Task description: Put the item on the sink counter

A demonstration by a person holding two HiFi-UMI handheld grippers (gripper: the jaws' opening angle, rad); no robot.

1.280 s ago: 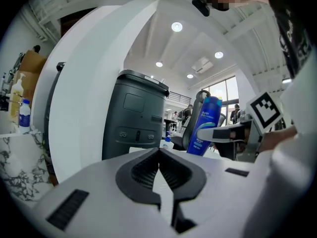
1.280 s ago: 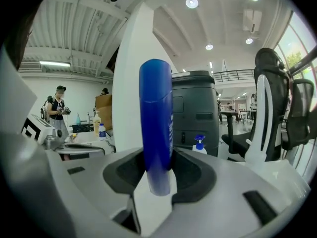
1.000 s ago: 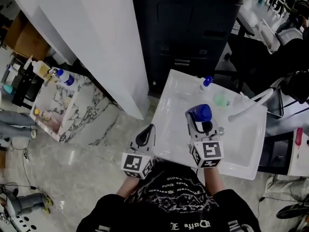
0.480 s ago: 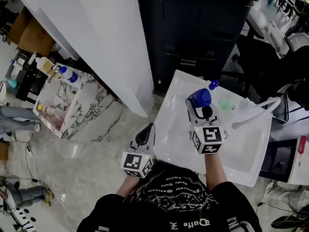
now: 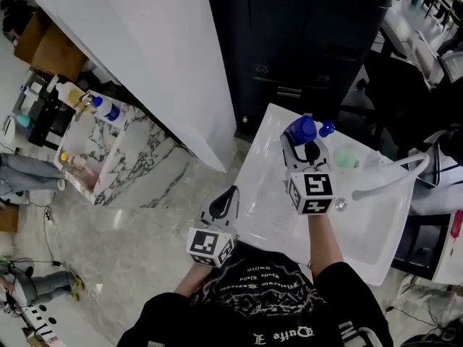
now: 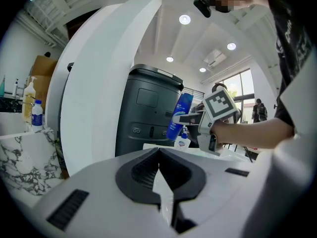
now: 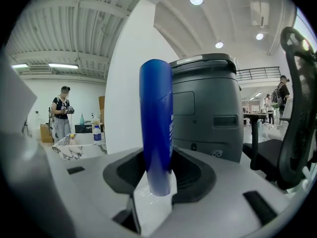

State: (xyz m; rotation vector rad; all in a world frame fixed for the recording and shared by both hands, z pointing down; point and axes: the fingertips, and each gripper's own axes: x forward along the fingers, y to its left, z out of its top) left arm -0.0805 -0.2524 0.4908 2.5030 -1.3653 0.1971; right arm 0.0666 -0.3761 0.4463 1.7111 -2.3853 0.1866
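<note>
The blue bottle (image 5: 301,131) stands upright in the right tool (image 5: 302,147), whose jaws are closed on the bottle's lower part; the right gripper view shows the bottle (image 7: 156,128) rising straight up from between the pads. It is held over the far left part of the white sink worktop (image 5: 264,183), and whether its lower end touches the surface cannot be made out. Just beside it, at the worktop's back edge, stands a small bottle with a blue cap (image 5: 326,129), and a pale green thing (image 5: 346,161) lies a little further right, near the white faucet (image 5: 387,179) that reaches over the basin. The left tool (image 5: 226,197) hangs at the worktop's near left edge, well apart from the bottle, its jaws together with nothing between them, as the left gripper view (image 6: 161,182) confirms; that view also shows the blue bottle (image 6: 180,115) held ahead by the right hand. Behind the sink stands a dark grey cabinet (image 5: 304,42), with a white curved wall (image 5: 145,49) to its left. Further left is a marble-patterned stand (image 5: 101,150) carrying a few bottles.
</note>
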